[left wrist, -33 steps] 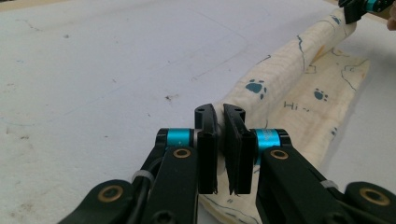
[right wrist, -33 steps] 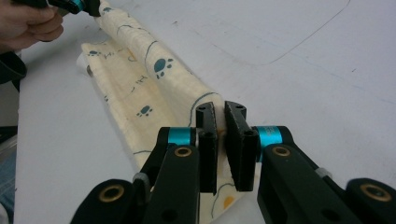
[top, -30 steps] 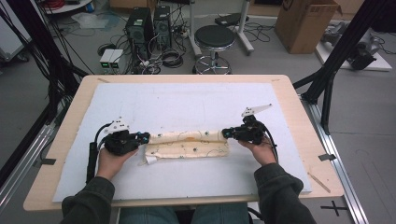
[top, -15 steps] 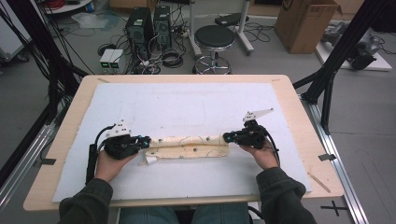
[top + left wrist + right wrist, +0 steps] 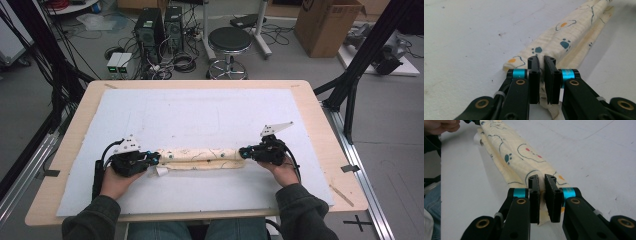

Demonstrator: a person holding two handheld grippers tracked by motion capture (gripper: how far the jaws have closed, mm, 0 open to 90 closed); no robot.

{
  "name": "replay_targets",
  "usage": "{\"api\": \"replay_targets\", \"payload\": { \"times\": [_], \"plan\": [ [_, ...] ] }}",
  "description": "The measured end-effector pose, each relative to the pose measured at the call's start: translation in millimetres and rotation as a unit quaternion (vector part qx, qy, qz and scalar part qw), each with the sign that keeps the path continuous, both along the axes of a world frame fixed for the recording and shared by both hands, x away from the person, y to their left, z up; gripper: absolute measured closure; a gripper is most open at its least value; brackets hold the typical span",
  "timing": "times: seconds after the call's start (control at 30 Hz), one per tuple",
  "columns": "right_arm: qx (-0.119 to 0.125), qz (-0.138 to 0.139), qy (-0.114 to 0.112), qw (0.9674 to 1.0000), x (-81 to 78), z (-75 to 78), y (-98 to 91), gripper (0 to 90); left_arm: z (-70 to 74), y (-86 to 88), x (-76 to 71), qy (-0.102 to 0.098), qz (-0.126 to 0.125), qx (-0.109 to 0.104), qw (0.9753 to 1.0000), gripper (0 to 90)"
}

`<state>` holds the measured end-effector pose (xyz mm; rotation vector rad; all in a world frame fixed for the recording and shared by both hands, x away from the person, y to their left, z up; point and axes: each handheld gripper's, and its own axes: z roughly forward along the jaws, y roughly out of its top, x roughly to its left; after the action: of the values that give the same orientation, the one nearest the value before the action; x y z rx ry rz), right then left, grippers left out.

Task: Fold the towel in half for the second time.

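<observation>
Here, the 2 grippers pinch opposite ends of a long folded cloth (image 5: 202, 158), cream with paw prints and fried-egg shapes, which lies on the white mat (image 5: 200, 115) of the wooden table (image 5: 310, 95). The left gripper (image 5: 154, 159) has its jaws clamped on the cloth's near end; in the left gripper view (image 5: 542, 65) a thin fold sits squeezed between the 2 black pads, and the rest of the cloth runs straight ahead of the jaws and away. The right gripper (image 5: 243, 152) is likewise closed on the other end; in the right gripper view (image 5: 541, 185) the fabric is nipped between its pads and stretches forward from them toward the other hand (image 5: 441, 126). Between both grippers the cloth lies as 1 narrow strip on the mat.
</observation>
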<state>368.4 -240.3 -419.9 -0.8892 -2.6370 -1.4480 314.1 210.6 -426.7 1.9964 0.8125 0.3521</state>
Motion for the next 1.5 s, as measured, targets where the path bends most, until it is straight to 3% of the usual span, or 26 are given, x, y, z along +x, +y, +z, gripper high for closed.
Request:
{"api": "replay_targets", "payload": {
  "times": [0.4, 0.6, 0.87, 1.03, 1.1, 1.17, 1.27, 1.5],
  "plan": [
    [-0.019, 0.011, 0.005, 0.9997, -12.9, -9.9, 0.1, 80.3, -8.2, 1.6, -5.7, 0.012, -0.004, 0.013, 0.9998, 80.6],
    [-0.022, 0.015, 0.012, 0.9996, -16.0, -15.1, -1.0, 75.2, -11.5, 0.8, -7.7, 0.026, -0.014, 0.017, 0.9994, 72.6],
    [0.006, 0.018, 0.008, 0.9998, -18.4, -4.4, -3.3, 58.5, 1.8, 5.9, -11.8, 0.018, -0.02, -0.015, 0.9995, 54.3],
    [0.018, 0.017, -0.007, 0.9997, -16.9, 8.5, 0.0, 58.7, 12.1, 5.3, -11.1, 0.008, -0.02, -0.03, 0.9993, 50.2],
    [0.013, 0.019, -0.009, 0.9997, -15.5, 12.2, 6.5, 64.7, 16.5, 0.5, -9.0, 0.002, -0.023, -0.034, 0.9992, 52.4],
    [0.012, 0.026, -0.011, 0.9995, -13.1, 14.2, 15.7, 72.8, 19.6, -7.9, -6.2, -0.002, -0.027, -0.032, 0.9991, 65.5],
    [0.004, 0.037, -0.009, 0.9992, -9.5, 15.3, 32.6, 80.1, 20.7, -25.9, 0.4, 0.001, -0.042, -0.011, 0.9991, 80.7],
    [-0.01, 0.067, 0.004, 0.9977, 0.1, 8.7, 70.0, 85.9, 10.4, -57.0, 14.3, 0.019, -0.06, 0.003, 0.998, 88.0]
  ]
}}
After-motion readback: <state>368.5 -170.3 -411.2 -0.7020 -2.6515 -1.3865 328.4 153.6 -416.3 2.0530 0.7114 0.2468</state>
